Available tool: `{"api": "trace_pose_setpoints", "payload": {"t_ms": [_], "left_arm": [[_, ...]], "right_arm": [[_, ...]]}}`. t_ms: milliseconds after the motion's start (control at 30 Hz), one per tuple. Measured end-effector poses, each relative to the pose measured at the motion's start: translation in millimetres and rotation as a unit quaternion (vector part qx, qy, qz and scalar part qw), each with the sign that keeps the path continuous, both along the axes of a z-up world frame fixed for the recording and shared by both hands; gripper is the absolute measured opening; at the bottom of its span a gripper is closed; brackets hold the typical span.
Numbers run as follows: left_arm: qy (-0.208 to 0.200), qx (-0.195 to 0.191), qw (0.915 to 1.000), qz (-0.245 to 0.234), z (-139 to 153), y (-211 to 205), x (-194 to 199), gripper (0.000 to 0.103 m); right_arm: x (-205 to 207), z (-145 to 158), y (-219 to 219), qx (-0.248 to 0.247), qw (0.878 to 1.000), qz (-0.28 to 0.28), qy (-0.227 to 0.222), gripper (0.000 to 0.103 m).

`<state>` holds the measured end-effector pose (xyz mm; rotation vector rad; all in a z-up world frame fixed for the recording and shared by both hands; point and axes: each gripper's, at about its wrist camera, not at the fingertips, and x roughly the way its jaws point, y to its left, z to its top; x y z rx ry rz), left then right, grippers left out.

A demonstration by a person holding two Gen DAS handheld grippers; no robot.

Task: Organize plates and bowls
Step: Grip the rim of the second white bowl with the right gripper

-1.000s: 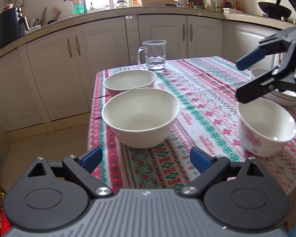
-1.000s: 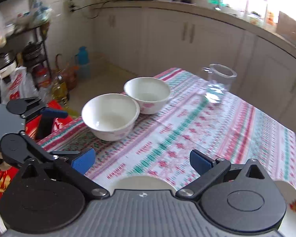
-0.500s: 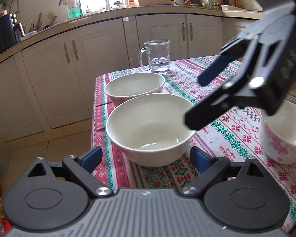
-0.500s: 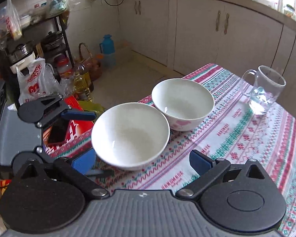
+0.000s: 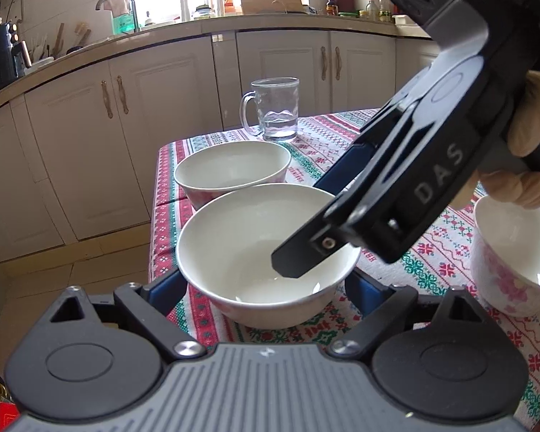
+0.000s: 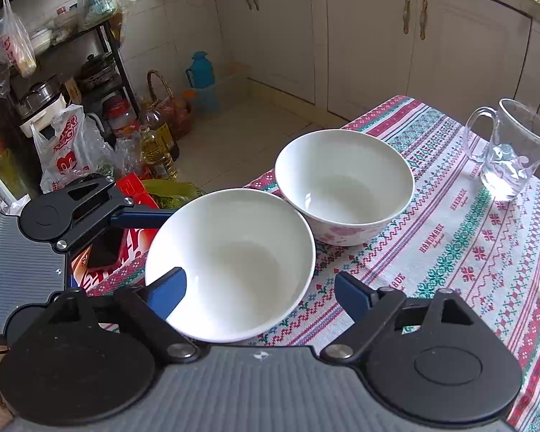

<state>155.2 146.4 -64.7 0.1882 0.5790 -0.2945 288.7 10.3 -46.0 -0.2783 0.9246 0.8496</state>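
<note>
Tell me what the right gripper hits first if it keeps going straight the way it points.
Most likely the near white bowl: the right gripper, jaws closing, straddles its rim, one finger inside, the other outside. Exact depth is unclear.

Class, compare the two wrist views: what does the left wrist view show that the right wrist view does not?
Only the left wrist view: a third, small flowered bowl and the hand holding the right gripper, whose jaws are closing over the near bowl.
Only the right wrist view: floor clutter, including an oil bottle.
Both: two white bowls, glass mug.

Table: 3 bowls, mug
</note>
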Motion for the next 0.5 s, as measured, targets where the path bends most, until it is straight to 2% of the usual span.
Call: {"api": "trace_pose_setpoints", "payload": {"t_ms": [233, 500], "left_arm": [[0.0, 0.001, 1.0, -0.002, 0, 0, -1, 0.094], [0.001, 0.0, 1.0, -0.004, 1, 0, 0, 0.094]], "right_arm": [[4, -3, 7, -0.002, 1.0, 0.007, 0.005, 0.084], [4, -3, 12, -0.002, 1.0, 0.018, 0.007, 0.082]]}}
